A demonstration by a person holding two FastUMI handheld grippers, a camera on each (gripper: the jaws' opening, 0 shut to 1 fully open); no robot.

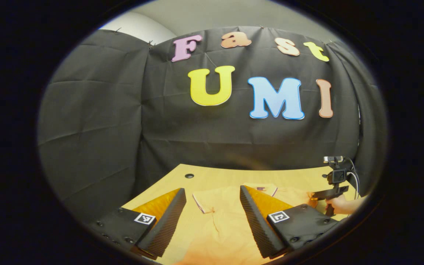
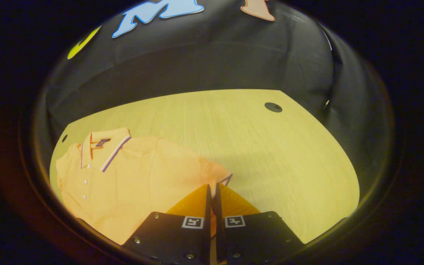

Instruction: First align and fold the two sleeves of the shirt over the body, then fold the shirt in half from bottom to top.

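An orange polo shirt (image 2: 142, 176) lies flat on the wooden table (image 2: 271, 147), front up, with its striped collar (image 2: 103, 147) toward the far side. My right gripper (image 2: 212, 187) is shut on the sleeve cuff (image 2: 226, 179), and fabric shows between its fingers. In the left gripper view the shirt (image 1: 219, 224) spreads beneath my left gripper (image 1: 212, 189), which hangs open above it near the other sleeve (image 1: 202, 202), holding nothing. The right gripper (image 1: 326, 195) shows at the far right there, held by a hand (image 1: 342, 204).
The table (image 1: 226, 175) has a round cable hole (image 1: 189, 176) at the back left and another hole (image 2: 273, 107) at the back right. Black cloth walls the booth behind and beside the table. Bare wood lies right of the shirt.
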